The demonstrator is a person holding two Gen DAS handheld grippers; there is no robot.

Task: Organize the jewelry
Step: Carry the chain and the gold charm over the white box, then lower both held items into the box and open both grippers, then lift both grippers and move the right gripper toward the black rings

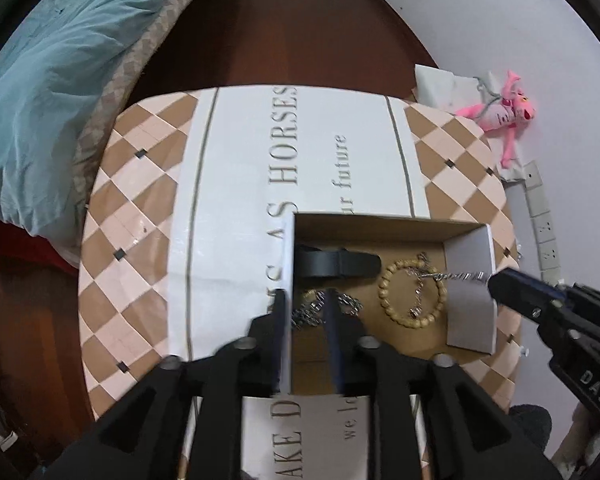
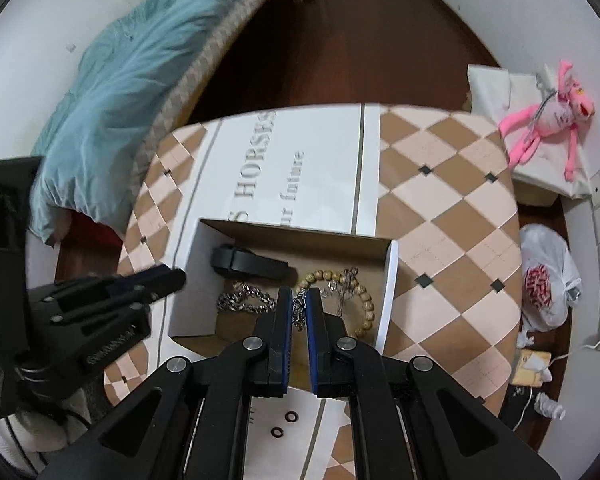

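Note:
An open cardboard box [image 1: 472, 292] [image 2: 188, 280] on the table holds a black strap [image 1: 340, 262] [image 2: 252, 264], a wooden bead bracelet [image 1: 412, 323] [image 2: 366, 304] and a chunky silver chain [image 1: 350, 304] [image 2: 240, 302]. My left gripper [image 1: 308, 292] [image 2: 178, 276] points down at the box's left wall, open. The chunky chain lies below its gap, untouched. My right gripper [image 2: 299, 292] [image 1: 494, 282] is shut on a thin silver chain [image 2: 299, 314] [image 1: 460, 276]. That chain stretches from the pads across the right wall to the bead bracelet.
The box sits on a white printed sheet [image 1: 240, 168] over a checkered tabletop [image 2: 440, 184]. Two small black rings [image 2: 292, 416] lie on the sheet near the front edge. A bed with a blue quilt [image 1: 60, 80] is at left. A pink plush toy [image 2: 548, 128] and a plastic bag [image 2: 548, 280] are at right.

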